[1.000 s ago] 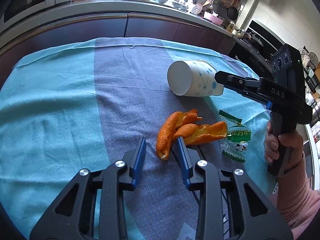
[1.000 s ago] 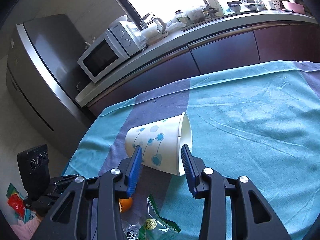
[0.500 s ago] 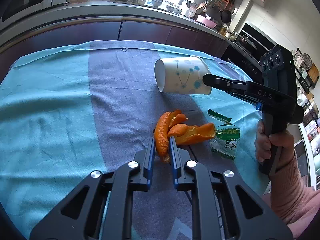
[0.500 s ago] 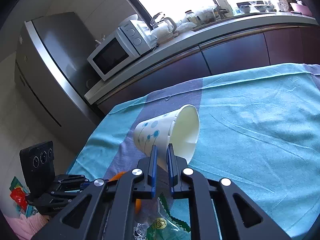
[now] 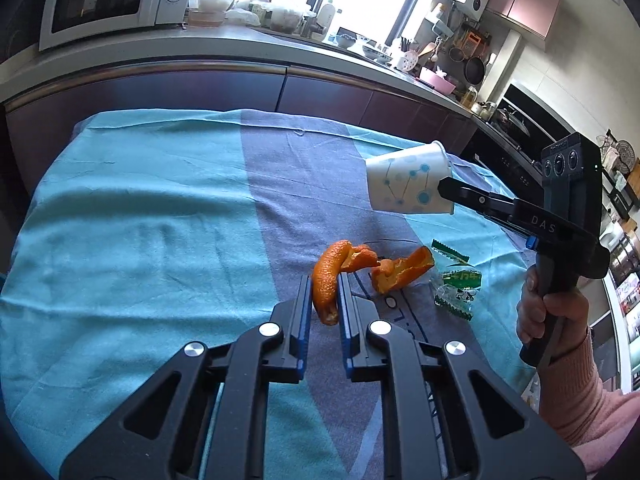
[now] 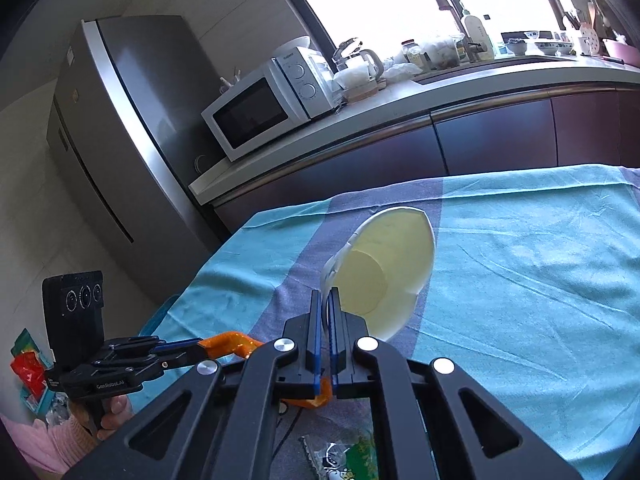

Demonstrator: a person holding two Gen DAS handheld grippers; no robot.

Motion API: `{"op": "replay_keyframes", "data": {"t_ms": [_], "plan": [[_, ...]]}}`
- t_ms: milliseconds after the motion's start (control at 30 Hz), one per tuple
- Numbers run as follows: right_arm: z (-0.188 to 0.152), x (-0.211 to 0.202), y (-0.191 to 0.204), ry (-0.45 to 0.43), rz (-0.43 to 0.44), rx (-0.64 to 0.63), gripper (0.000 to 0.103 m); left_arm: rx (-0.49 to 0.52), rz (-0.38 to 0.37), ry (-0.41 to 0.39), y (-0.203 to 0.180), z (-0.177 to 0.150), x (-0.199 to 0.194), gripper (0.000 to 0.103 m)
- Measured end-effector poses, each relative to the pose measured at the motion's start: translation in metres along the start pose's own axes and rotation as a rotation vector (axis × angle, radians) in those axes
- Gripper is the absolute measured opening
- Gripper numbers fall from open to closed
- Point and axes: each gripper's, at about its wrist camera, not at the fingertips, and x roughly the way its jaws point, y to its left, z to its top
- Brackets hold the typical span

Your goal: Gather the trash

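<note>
My left gripper (image 5: 324, 284) is shut on a strip of orange peel (image 5: 326, 276) and holds it just above the cloth; it also shows in the right wrist view (image 6: 224, 344). A second orange peel piece (image 5: 400, 270) lies beside it. My right gripper (image 6: 325, 300) is shut on the rim of a white paper cup with blue dots (image 6: 384, 276) and holds it lifted off the table, mouth toward the camera. The cup (image 5: 408, 188) shows in the left wrist view, held by the right gripper (image 5: 444, 190). A green candy wrapper (image 5: 458, 284) lies right of the peels.
The table is covered with a teal and grey-blue cloth (image 5: 140, 220). Behind it runs a kitchen counter with dark cabinets (image 5: 240, 88), a microwave (image 6: 264, 104) and a fridge (image 6: 120, 140). Colourful packets (image 6: 28, 368) lie at the left.
The right gripper has lifted the cup higher and tilted it. The left gripper has raised the orange peel strip slightly off the cloth.
</note>
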Motion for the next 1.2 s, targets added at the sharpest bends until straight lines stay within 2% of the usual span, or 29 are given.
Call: {"op": "replay_keyframes", "data": {"t_ms": [633,1200], "plan": [[-0.013,0.009,0.063,0.024,0.118,-0.065,0.002,-0.069,0.058,-0.069,0.028,-0.023,-0.056,0.013],[-0.023,0.034,0.094,0.067,0.193,-0.078,0.002,-0.114,0.112,-0.111,0.048,-0.041,-0.100,0.013]]}}
